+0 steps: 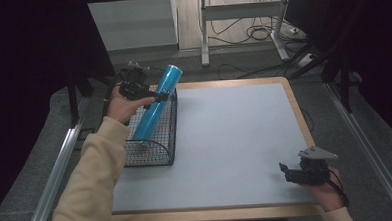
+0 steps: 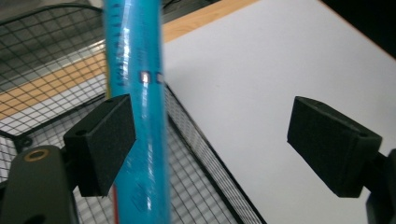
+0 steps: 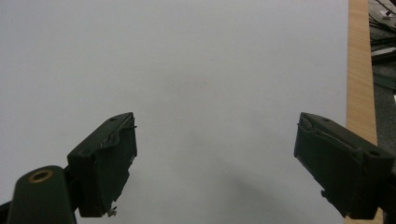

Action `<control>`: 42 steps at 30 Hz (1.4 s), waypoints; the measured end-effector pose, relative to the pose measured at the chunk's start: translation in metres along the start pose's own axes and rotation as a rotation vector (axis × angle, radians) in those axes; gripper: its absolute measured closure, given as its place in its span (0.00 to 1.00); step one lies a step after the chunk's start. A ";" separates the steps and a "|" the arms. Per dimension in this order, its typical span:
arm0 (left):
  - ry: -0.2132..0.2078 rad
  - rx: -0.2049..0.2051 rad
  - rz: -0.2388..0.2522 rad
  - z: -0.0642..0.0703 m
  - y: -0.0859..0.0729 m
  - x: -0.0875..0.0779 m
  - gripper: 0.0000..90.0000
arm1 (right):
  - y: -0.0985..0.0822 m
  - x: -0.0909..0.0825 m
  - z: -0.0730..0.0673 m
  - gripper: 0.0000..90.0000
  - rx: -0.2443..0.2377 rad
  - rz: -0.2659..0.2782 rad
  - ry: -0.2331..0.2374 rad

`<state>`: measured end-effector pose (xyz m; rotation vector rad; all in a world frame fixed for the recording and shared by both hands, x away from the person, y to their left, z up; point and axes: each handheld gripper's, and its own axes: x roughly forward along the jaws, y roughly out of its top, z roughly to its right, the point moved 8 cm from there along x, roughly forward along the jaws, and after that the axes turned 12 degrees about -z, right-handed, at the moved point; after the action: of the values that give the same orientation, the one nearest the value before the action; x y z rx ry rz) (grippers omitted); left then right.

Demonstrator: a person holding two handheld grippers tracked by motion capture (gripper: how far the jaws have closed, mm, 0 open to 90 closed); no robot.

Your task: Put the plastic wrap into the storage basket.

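Here the blue tube (image 1: 157, 103) leans tilted in the black wire basket (image 1: 162, 153) at the left side of the bench (image 1: 235, 139), its lower end down inside the mesh and its upper end sticking out above the far rim. The left gripper (image 1: 159, 97) is held level beside the tube, about midway up it. In the left gripper view the tube (image 2: 136, 112) stands just in front of one of the fingers (image 2: 102, 144), whether touching it I cannot tell, while the other finger is well apart from it over the white bench top, so the fingers are spread wide and clamp nothing. The right gripper (image 1: 285, 169) rests near the bench's near right corner, its fingers (image 3: 105, 161) likewise apart, with bare bench surface between them.
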<state>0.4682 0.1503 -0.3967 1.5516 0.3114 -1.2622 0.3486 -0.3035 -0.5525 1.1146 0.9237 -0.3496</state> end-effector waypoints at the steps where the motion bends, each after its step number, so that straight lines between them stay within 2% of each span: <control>1: -0.015 0.003 0.006 0.006 -0.005 -0.004 0.17 | 0.001 -0.001 0.000 0.15 -0.002 0.000 -0.001; 4: -0.027 0.022 0.042 0.019 -0.015 -0.015 0.18 | 0.002 -0.001 -0.002 0.15 -0.006 0.002 -0.004; 9: -0.063 0.059 0.064 0.039 -0.033 -0.025 0.18 | 0.005 -0.001 -0.003 0.15 -0.014 0.005 -0.006; 11: -0.063 0.069 0.070 0.044 -0.040 -0.026 0.18 | 0.006 -0.001 -0.005 0.15 -0.020 0.007 -0.003; 15: -0.097 0.064 0.091 0.054 -0.054 -0.027 0.19 | 0.006 -0.002 -0.006 0.15 -0.025 0.009 0.000; 17: -0.112 0.078 0.099 0.061 -0.060 -0.027 0.19 | 0.006 -0.003 -0.006 0.15 -0.026 0.012 -0.001; 20: -0.101 0.110 0.095 0.071 -0.073 -0.025 0.21 | 0.006 -0.003 -0.005 0.15 -0.023 0.012 -0.002; 23: -0.092 0.129 0.093 0.078 -0.082 -0.020 0.22 | 0.005 -0.003 -0.005 0.15 -0.025 0.010 0.000; 27: -0.115 0.133 0.106 0.084 -0.092 -0.015 0.22 | 0.005 -0.003 -0.006 0.15 -0.025 0.011 -0.003; 31: -0.144 0.155 0.124 0.095 -0.102 -0.013 0.22 | 0.005 -0.003 -0.006 0.15 -0.026 0.009 -0.004; 34: -0.146 0.176 0.101 0.101 -0.108 -0.008 0.22 | 0.005 -0.003 -0.005 0.15 -0.026 0.009 -0.005; 42: -0.154 0.163 0.096 0.099 -0.109 0.001 0.22 | 0.005 -0.005 -0.006 0.15 -0.024 0.015 -0.004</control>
<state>0.3345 0.1126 -0.4460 1.5754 0.0357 -1.3491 0.3465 -0.2970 -0.5465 1.0981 0.9138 -0.3274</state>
